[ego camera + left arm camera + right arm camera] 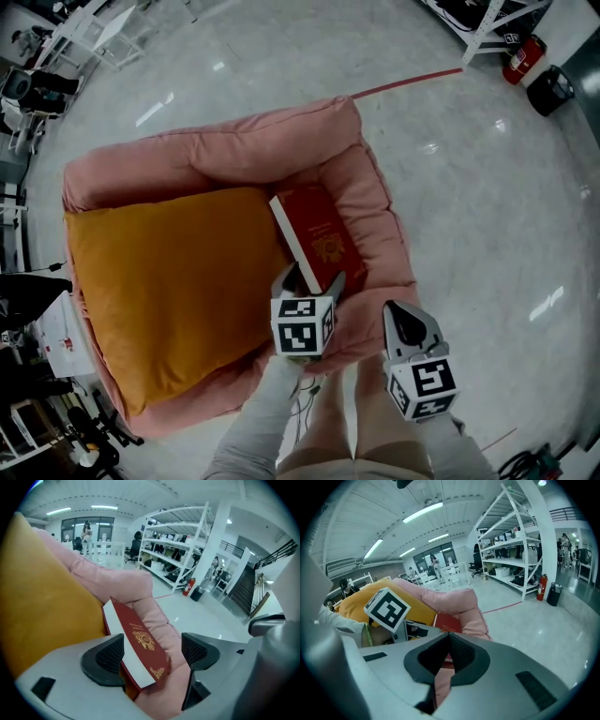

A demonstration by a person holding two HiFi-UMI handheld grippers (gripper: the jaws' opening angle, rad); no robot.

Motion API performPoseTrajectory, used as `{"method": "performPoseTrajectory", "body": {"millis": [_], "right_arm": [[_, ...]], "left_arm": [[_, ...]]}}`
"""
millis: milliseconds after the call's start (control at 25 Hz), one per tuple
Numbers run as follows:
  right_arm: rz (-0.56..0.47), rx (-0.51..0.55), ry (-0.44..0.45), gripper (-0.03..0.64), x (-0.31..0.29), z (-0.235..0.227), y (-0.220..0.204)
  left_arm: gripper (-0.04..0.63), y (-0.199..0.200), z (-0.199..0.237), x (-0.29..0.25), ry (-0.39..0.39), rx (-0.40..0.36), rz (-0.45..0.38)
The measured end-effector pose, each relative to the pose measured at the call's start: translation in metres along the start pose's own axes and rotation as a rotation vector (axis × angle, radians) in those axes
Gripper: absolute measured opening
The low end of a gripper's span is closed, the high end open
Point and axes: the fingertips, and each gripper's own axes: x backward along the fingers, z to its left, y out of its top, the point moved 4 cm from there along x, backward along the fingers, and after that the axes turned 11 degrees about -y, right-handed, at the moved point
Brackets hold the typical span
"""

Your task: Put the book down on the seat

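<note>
A dark red book (317, 234) with gold print lies tilted on the pink padded seat (225, 150). It leans against the seat's right bolster, beside the orange cushion (169, 281). My left gripper (311, 279) stands open around the book's near end. In the left gripper view the book (140, 644) sits between the wide-apart pads (108, 654), with a clear gap to the right pad. My right gripper (408, 323) hangs off the seat's near right corner with its jaws shut and nothing in them. The right gripper view (449, 639) shows the book (447, 622) ahead of it.
The seat rests on a glossy grey floor with a red line (408, 84) behind it. A fire extinguisher (523, 56) and a black bin stand at the far right. White shelving (178, 550) lines the back. Clutter (47, 347) sits left of the seat.
</note>
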Motion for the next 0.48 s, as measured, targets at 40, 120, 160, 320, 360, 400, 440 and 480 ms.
{"method": "performPoseTrajectory", "body": {"millis": [40, 120, 160, 320, 360, 400, 440, 480], "right_arm": [[-0.004, 0.004, 0.0, 0.005, 0.003, 0.002, 0.0], [-0.015, 0.012, 0.001, 0.005, 0.01, 0.007, 0.001], [-0.021, 0.017, 0.001, 0.005, 0.013, 0.009, 0.001], [-0.04, 0.04, -0.006, 0.005, 0.029, 0.018, 0.005], [-0.044, 0.041, -0.009, 0.005, 0.033, 0.02, 0.006], [-0.05, 0.042, -0.011, 0.005, 0.037, 0.022, 0.007], [-0.056, 0.043, -0.013, 0.005, 0.041, 0.024, 0.008], [-0.062, 0.046, -0.014, 0.005, 0.045, 0.026, 0.009]], "left_arm": [[0.39, 0.0, -0.006, 0.007, -0.011, -0.01, -0.007], [0.378, -0.001, -0.016, 0.021, -0.023, -0.027, -0.022], [0.36, -0.003, -0.02, 0.029, -0.026, -0.03, -0.027], [0.234, -0.016, -0.037, 0.052, -0.084, 0.011, -0.022], [0.203, -0.019, -0.041, 0.057, -0.096, 0.021, -0.026], [0.168, -0.021, -0.044, 0.063, -0.103, 0.024, -0.033], [0.139, -0.022, -0.048, 0.07, -0.106, 0.022, -0.042], [0.105, -0.022, -0.052, 0.076, -0.107, 0.018, -0.051]]}}
